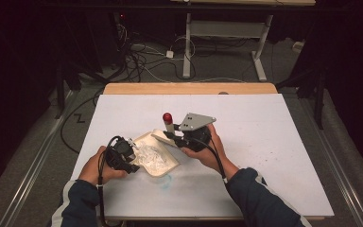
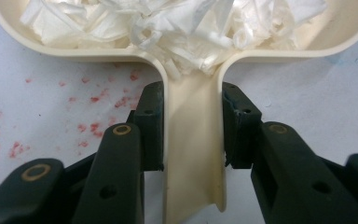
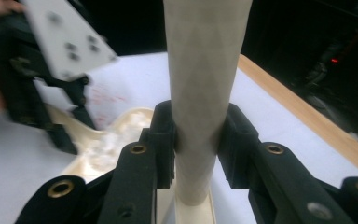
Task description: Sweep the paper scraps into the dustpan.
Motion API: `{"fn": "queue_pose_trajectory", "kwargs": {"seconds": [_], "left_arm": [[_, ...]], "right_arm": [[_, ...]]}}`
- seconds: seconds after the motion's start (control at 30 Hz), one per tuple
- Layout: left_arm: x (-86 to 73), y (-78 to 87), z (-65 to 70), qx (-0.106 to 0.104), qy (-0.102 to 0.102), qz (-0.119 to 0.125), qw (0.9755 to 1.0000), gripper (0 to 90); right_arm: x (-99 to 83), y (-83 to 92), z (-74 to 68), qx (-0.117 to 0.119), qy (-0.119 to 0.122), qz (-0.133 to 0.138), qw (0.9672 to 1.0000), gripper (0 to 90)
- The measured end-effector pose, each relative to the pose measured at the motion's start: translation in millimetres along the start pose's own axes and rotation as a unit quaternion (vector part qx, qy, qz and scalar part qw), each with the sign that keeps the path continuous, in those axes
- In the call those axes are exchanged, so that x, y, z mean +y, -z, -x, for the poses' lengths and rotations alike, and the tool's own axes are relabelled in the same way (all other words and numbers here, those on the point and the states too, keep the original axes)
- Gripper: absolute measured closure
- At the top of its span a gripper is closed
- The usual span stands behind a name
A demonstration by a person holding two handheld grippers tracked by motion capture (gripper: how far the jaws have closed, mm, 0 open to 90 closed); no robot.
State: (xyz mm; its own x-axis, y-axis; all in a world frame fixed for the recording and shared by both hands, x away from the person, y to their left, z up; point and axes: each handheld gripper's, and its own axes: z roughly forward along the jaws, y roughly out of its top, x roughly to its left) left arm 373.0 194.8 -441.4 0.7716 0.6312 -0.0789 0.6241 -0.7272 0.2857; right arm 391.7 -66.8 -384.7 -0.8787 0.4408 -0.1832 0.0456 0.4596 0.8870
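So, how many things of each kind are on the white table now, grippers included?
Grippers: 2, left gripper and right gripper
Cream dustpan filled with white paper scraps: 1
Brush with cream handle and red end: 1
Total: 4
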Motion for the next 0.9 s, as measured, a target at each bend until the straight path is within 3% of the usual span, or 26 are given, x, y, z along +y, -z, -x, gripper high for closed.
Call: {"fn": "queue_pose_trajectory", "kwargs": {"seconds": [0.07, 0.13, 0.33, 0.47, 0.57, 0.77, 0.9], "left_arm": [[-0.2, 0.1, 0.4, 0.001, 0.0, 0.0, 1.0, 63.3], [-0.3, 0.2, 0.8, 0.002, -0.001, -0.002, 1.0, 63.3], [0.1, -1.5, 1.5, 0.004, -0.002, -0.005, 1.0, 63.4], [-0.7, -1.7, 1.3, 0.004, -0.002, -0.005, 1.0, 63.3], [-0.8, -2.7, 0.7, 0.003, -0.005, -0.006, 1.0, 63.3], [-0.9, -1.7, 1.7, 0.003, -0.01, -0.01, 0.9999, 63.3], [-2.0, -0.2, 1.8, 0.003, -0.011, -0.008, 0.9999, 63.3]], "right_arm": [[1.6, 7.8, -2.3, 0.026, -0.019, 0.013, 0.9994, 70.9], [4.1, 16.7, -5.4, 0.028, -0.019, 0.026, 0.9991, 70.9], [10.1, 39.0, -4.7, 0.006, -0.014, 0.039, 0.9991, 70.9], [10.5, 43.7, 1.5, -0.024, -0.02, 0.038, 0.9988, 70.9], [8.1, 41.6, 5.8, -0.037, -0.034, 0.031, 0.9983, 70.9], [4.9, 21.0, 1.3, -0.087, 0.001, -0.008, 0.9962, 70.9], [3.6, 10.4, -3.6, -0.085, 0.008, -0.025, 0.996, 70.9]]}}
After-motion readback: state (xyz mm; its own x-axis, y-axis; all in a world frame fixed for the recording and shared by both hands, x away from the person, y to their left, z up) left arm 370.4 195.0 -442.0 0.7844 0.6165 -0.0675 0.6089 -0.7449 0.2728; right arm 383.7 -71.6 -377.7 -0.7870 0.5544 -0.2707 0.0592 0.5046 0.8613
